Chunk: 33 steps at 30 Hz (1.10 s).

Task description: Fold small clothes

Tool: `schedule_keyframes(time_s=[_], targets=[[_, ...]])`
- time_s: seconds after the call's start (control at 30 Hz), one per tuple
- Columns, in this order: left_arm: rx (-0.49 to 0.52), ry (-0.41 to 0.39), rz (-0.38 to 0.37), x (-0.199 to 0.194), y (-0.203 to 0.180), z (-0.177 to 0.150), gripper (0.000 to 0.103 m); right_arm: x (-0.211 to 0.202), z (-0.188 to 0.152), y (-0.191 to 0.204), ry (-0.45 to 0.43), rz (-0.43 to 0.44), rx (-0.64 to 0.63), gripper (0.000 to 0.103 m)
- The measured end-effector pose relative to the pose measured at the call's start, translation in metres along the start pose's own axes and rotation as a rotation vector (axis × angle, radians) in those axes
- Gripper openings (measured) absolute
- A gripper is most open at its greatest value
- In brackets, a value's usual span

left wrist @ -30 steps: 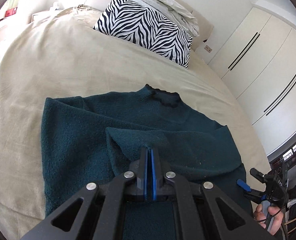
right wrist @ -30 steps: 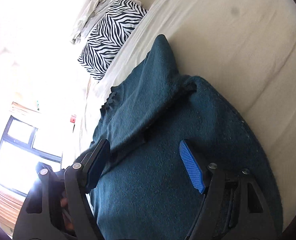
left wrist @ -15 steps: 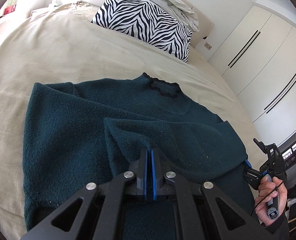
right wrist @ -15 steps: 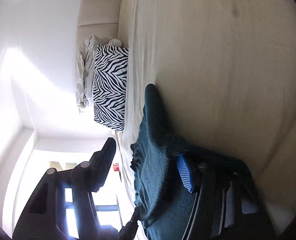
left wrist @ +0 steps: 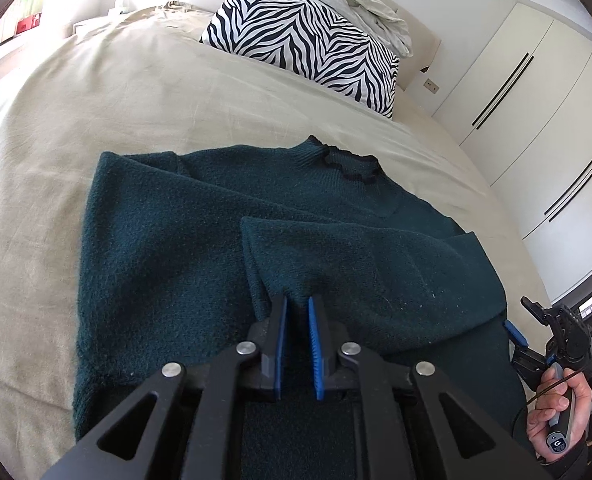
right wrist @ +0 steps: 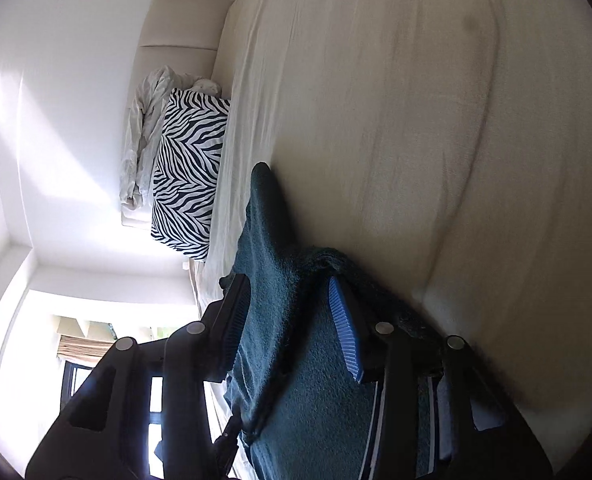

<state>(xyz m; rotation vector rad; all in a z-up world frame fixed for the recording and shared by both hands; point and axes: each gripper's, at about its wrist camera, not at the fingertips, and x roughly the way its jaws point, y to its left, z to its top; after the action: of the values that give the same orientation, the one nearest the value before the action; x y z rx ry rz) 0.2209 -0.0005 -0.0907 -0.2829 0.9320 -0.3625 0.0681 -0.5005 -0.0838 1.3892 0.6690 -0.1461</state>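
Left wrist view first: a dark teal sweater (left wrist: pixel 200 248) lies flat on the beige bed (left wrist: pixel 108 92), collar pointing toward the zebra pillow (left wrist: pixel 307 36), with one sleeve folded across the front. The left hand-held gripper (left wrist: pixel 296 308) sits right at that folded sleeve's edge. Its jaws have just been opening and now stand a little apart, blue pads off the knit, so it's released. Off to the right, a hand (left wrist: pixel 555 408) holds the right hand-held gripper (left wrist: pixel 529 322) at the sweater's side. White wardrobe doors (left wrist: pixel 535 92) stand behind.

Right wrist view, rolled sideways: the right hand-held gripper (right wrist: pixel 286 312) straddles the sweater (right wrist: pixel 307 396) edge. Its jaws have just been closing with the fabric between them, and the left finger (right wrist: pixel 236 320) looks to touch the knit, but there's still a gap at the blue right pad, so it's not clenched yet. The zebra pillow (right wrist: pixel 188 172) and rumpled white bedding (right wrist: pixel 144 136) sit further back.
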Motion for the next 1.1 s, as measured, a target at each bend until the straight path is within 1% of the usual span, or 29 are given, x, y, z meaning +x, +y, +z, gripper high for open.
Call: schedule_keyframes(time_s=[0.07,0.1,0.17,0.2,0.3,0.37,0.4,0.43,0.5,0.53,0.57,0.6,0.63,0.67,0.73,0.77,0.8,0.87,0.9,0.93,0.97,1.0,1.03,1.07,1.1], targets=[[-0.001,-0.021,0.075,-0.014,0.001,0.0,0.023,-0.017,-0.001,0.009,-0.033,-0.032,-0.029,0.051],[-0.01,-0.043,0.093,-0.022,0.002,0.002,0.023,-0.023,0.0,0.015,-0.051,-0.042,-0.051,0.052],[-0.021,-0.08,0.088,-0.033,0.0,0.007,0.023,-0.026,0.002,0.032,-0.061,-0.038,-0.103,0.054],[-0.014,-0.093,0.069,-0.035,-0.005,0.011,0.023,-0.022,0.002,0.04,-0.05,-0.031,-0.129,0.054],[0.031,-0.104,-0.008,-0.027,-0.022,0.019,0.027,0.002,-0.002,0.067,0.027,0.008,-0.196,0.055],[0.071,-0.098,-0.028,-0.013,-0.035,0.021,0.027,0.025,-0.007,0.084,0.078,0.038,-0.245,0.055],[0.078,-0.089,-0.038,-0.004,-0.039,0.022,0.027,0.038,-0.007,0.092,0.096,0.033,-0.249,0.055],[0.084,-0.076,-0.043,0.005,-0.041,0.023,0.027,0.052,-0.008,0.096,0.12,0.035,-0.243,0.055],[0.096,-0.037,-0.02,0.026,-0.047,0.025,0.027,0.086,-0.008,0.095,0.215,0.071,-0.222,0.057],[0.097,-0.018,-0.006,0.035,-0.046,0.025,0.027,0.1,-0.008,0.09,0.225,0.041,-0.219,0.057],[0.098,0.0,0.008,0.044,-0.043,0.023,0.027,0.11,-0.004,0.082,0.214,-0.005,-0.214,0.057],[0.094,0.012,0.01,0.051,-0.039,0.022,0.027,0.121,0.002,0.074,0.214,-0.01,-0.199,0.054],[0.09,0.008,0.0,0.054,-0.034,0.021,0.027,0.127,0.01,0.066,0.206,0.002,-0.184,0.042],[0.089,-0.002,-0.013,0.055,-0.031,0.02,0.027,0.128,0.018,0.059,0.184,-0.006,-0.174,0.029],[0.076,-0.012,-0.035,0.056,-0.027,0.02,0.027,0.127,0.032,0.053,0.147,0.014,-0.154,0.027],[0.077,-0.013,-0.036,0.057,-0.026,0.02,0.027,0.126,0.04,0.054,0.115,-0.01,-0.175,0.03],[0.08,-0.014,-0.034,0.058,-0.026,0.02,0.027,0.122,0.046,0.054,0.083,-0.052,-0.2,0.03],[0.083,-0.015,-0.027,0.057,-0.028,0.02,0.027,0.116,0.059,0.048,0.08,-0.056,-0.183,0.03],[0.083,-0.014,-0.019,0.054,-0.03,0.02,0.028,0.113,0.062,0.052,0.072,-0.065,-0.184,0.03],[0.081,-0.018,-0.01,0.051,-0.032,0.019,0.03,0.109,0.063,0.059,0.057,-0.072,-0.214,0.033],[0.081,-0.034,0.002,0.046,-0.034,0.018,0.038,0.108,0.063,0.069,0.046,-0.071,-0.254,0.039],[0.089,-0.056,0.016,0.042,-0.037,0.016,0.051,0.108,0.061,0.076,0.043,-0.056,-0.277,0.045],[0.105,-0.072,0.036,0.04,-0.04,0.014,0.057,0.108,0.058,0.082,0.054,-0.039,-0.29,0.056],[0.123,-0.07,0.058,0.042,-0.042,0.012,0.066,0.113,0.055,0.086,0.074,-0.032,-0.3,0.058],[0.13,-0.052,0.068,0.048,-0.041,0.01,0.067,0.118,0.052,0.088,0.094,-0.042,-0.309,0.058]])
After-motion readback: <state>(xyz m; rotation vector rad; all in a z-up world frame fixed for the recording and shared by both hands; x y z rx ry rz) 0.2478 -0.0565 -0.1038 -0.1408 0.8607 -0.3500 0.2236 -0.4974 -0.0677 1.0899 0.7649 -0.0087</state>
